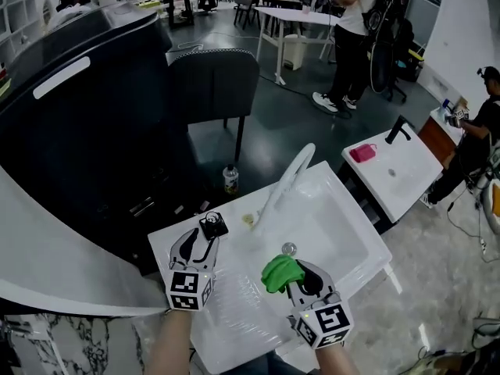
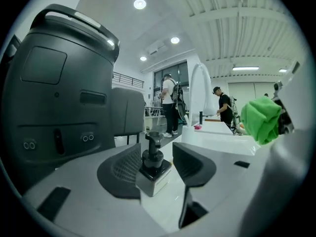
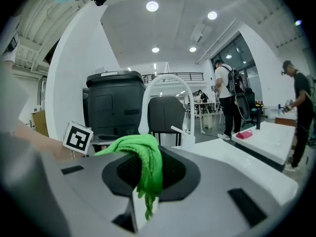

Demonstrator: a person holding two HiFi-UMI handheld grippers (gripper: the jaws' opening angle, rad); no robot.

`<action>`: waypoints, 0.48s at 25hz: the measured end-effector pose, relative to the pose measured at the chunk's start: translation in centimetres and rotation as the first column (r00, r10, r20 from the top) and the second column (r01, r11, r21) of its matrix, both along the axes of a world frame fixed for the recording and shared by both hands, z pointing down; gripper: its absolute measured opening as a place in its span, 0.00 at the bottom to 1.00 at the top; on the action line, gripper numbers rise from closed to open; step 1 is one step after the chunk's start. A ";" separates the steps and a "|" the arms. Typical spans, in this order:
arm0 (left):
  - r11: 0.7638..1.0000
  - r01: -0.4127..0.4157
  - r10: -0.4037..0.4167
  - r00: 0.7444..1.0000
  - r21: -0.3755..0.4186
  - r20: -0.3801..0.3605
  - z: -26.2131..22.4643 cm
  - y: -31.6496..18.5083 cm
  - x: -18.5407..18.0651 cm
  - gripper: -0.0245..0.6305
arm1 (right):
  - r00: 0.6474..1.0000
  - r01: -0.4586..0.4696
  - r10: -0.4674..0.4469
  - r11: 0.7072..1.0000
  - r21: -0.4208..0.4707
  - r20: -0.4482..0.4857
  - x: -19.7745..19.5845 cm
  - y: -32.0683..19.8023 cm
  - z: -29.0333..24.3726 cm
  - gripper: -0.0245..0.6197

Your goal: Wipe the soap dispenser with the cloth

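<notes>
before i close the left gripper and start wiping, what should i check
1. Soap dispenser sits between the left gripper's jaws: ok.
2. Left grip is firm: not ok. The jaws stand apart, and a sliver of gap seems to show beside the dispenser.
3. Dispenser is upright on the sink top: ok.
4. Cloth is secure in the right gripper: ok. It is pinched between the jaws, with a fold hanging below.
5. Way from cloth to dispenser is free: ok. Only bare sink top lies between them, and the faucet stands further back.
6. Cloth is damp enough to wipe: cannot tell.
</notes>
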State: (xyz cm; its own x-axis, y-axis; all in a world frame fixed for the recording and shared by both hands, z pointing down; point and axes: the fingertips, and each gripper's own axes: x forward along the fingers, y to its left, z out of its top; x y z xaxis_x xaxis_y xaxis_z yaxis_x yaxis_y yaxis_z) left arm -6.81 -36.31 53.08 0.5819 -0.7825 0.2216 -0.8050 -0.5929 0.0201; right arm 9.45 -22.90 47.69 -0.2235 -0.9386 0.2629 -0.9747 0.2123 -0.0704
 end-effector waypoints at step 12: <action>0.996 -0.026 0.021 0.999 0.087 0.048 1.4 -4.5 2.6 0.24 | 0.997 -0.066 0.061 0.991 -0.119 -0.040 0.5 0.3 4.2 0.14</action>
State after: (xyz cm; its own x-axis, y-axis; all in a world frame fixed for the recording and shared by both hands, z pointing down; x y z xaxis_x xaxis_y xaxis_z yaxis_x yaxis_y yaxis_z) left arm -4.22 -40.82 54.52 0.5910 -0.7864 0.1800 -0.7897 -0.6095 -0.0703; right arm 9.97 -22.63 51.87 -0.1529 -0.9115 0.3818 -0.9882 0.1422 -0.0564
